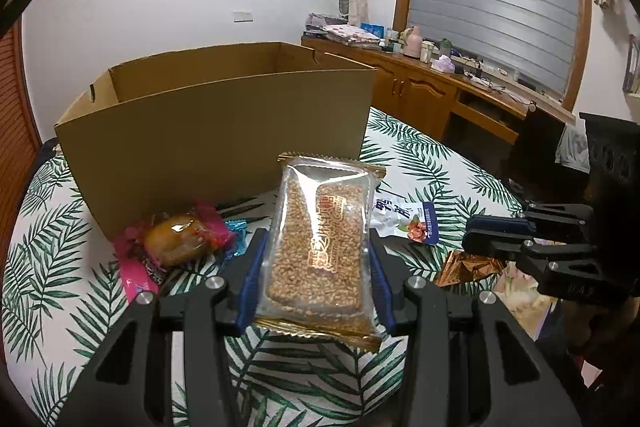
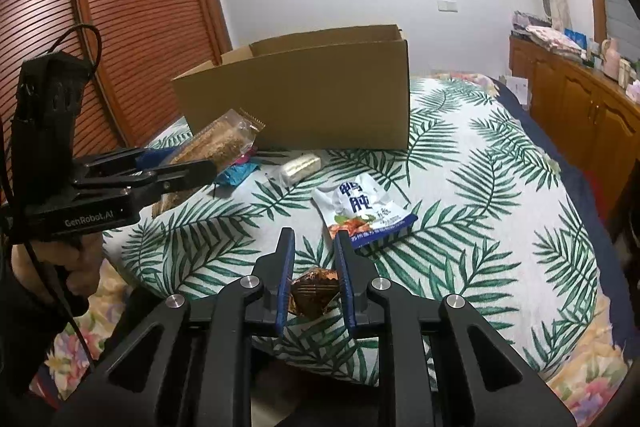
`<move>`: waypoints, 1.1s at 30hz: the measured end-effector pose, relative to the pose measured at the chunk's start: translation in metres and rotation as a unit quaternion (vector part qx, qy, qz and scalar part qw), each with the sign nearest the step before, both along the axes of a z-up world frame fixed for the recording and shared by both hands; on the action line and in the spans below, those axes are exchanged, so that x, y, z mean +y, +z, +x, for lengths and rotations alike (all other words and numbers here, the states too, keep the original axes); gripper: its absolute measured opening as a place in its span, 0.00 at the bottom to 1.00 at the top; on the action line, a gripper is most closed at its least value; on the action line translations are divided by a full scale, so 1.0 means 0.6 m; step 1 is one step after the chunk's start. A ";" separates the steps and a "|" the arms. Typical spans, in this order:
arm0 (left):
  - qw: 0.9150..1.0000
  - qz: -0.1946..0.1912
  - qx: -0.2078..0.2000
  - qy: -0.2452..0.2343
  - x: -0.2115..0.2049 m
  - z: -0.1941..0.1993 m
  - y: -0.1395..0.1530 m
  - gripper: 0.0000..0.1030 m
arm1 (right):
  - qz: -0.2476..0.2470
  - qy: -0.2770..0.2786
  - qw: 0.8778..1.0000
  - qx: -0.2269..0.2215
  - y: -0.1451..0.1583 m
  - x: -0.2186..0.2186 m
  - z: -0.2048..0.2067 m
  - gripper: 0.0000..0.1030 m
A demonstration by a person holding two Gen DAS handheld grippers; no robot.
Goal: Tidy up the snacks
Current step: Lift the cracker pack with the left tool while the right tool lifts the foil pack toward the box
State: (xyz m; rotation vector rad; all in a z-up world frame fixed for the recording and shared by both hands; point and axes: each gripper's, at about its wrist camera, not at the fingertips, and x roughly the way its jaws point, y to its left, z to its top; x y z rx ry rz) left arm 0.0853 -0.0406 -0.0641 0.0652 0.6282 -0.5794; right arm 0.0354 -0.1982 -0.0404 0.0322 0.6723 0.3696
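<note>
Clear-wrapped sesame bar (image 1: 320, 247) sits clamped in the left gripper (image 1: 316, 239).

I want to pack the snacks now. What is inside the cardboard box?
Only the upper inner walls of the cardboard box show, and they are bare. Its front wall hides the bottom in both views, so any contents cannot be seen.

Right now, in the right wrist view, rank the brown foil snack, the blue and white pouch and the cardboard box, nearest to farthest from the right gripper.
1. Brown foil snack: between the right gripper fingers.
2. Blue and white pouch: just ahead, slightly right.
3. Cardboard box: farthest, at the back.
</note>
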 end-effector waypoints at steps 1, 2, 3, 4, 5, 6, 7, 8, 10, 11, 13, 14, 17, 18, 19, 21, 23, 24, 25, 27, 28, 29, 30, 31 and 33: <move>1.000 0.000 0.000 0.001 0.001 -0.001 0.000 0.44 | -0.001 0.001 1.000 -0.001 0.002 0.000 0.002 0.18; 1.000 -0.001 -0.001 0.002 0.002 -0.001 0.000 0.44 | -0.003 0.001 1.000 -0.002 0.003 0.000 0.003 0.17; 1.000 -0.002 -0.001 0.003 0.003 -0.001 -0.001 0.44 | -0.006 0.002 1.000 -0.004 0.004 0.000 0.006 0.17; 1.000 -0.003 0.000 0.003 0.004 -0.001 -0.001 0.43 | -0.010 0.005 1.000 -0.004 0.006 0.001 0.010 0.17; 1.000 -0.003 0.000 0.003 0.004 0.000 -0.002 0.44 | -0.011 0.008 1.000 -0.003 0.006 0.001 0.013 0.09; 1.000 -0.004 0.000 0.004 0.005 -0.001 -0.002 0.44 | -0.012 0.009 1.000 0.000 0.006 0.001 0.017 0.04; 1.000 -0.004 0.001 0.004 0.006 -0.002 -0.003 0.44 | -0.014 0.009 1.000 0.001 0.005 0.000 0.022 0.04; 1.000 -0.006 0.002 0.004 0.007 -0.002 -0.004 0.44 | -0.015 0.010 1.000 0.002 0.004 -0.001 0.025 0.04; 1.000 -0.006 0.003 0.005 0.008 -0.004 -0.007 0.44 | -0.018 0.011 1.000 0.005 -0.001 -0.002 0.034 0.04; 1.000 -0.005 0.004 0.005 0.007 -0.004 -0.008 0.44 | -0.017 0.010 1.000 0.008 -0.004 -0.006 0.041 0.04; 1.000 -0.005 0.006 0.005 0.006 -0.005 -0.011 0.44 | -0.010 0.010 1.000 0.010 -0.005 -0.013 0.048 0.04; 1.000 -0.006 0.007 0.006 0.006 -0.005 -0.011 0.43 | -0.009 0.012 1.000 0.010 -0.004 -0.015 0.050 0.03; 1.000 -0.006 0.007 0.007 0.007 -0.003 -0.012 0.44 | -0.017 0.019 1.000 0.007 0.001 -0.016 0.061 0.03; 1.000 -0.007 0.007 0.008 0.007 -0.002 -0.011 0.44 | -0.020 0.022 1.000 0.006 0.005 -0.015 0.064 0.02; 1.000 -0.008 0.007 0.008 0.007 -0.002 -0.010 0.44 | -0.023 0.025 0.999 0.003 0.011 -0.014 0.068 0.02; 1.000 -0.010 0.006 0.010 0.009 -0.003 -0.008 0.44 | -0.030 0.031 0.999 -0.002 0.021 -0.011 0.071 0.02; 1.000 -0.012 0.005 0.010 0.011 -0.004 -0.006 0.44 | -0.039 0.036 0.999 -0.009 0.031 -0.007 0.076 0.02; 1.000 -0.013 0.004 0.011 0.012 -0.006 -0.004 0.44 | -0.043 0.039 0.998 -0.011 0.037 -0.005 0.078 0.02; 1.000 -0.014 0.002 0.011 0.012 -0.007 -0.003 0.44 | -0.046 0.042 0.998 -0.014 0.044 -0.003 0.081 0.02; 1.000 -0.015 -0.003 0.013 0.016 -0.008 0.004 0.44 | -0.054 0.048 0.997 -0.021 0.058 0.002 0.084 0.02; 1.000 -0.015 -0.006 0.014 0.017 -0.008 0.008 0.44 | -0.056 0.050 0.997 -0.025 0.066 0.004 0.087 0.02; 1.000 -0.016 -0.010 0.016 0.019 -0.005 0.013 0.44 | -0.057 0.052 0.997 -0.028 0.074 0.005 0.089 0.02; 1.000 -0.017 -0.015 0.020 0.021 -0.003 0.022 0.44 | -0.060 0.055 0.996 -0.032 0.084 0.007 0.092 0.02; 0.999 -0.018 -0.018 0.022 0.023 0.001 0.029 0.44 | -0.063 0.057 0.996 -0.036 0.092 0.009 0.094 0.02; 0.999 -0.024 -0.024 0.026 0.028 0.010 0.046 0.44 | -0.071 0.063 0.995 -0.043 0.109 0.016 0.102 0.02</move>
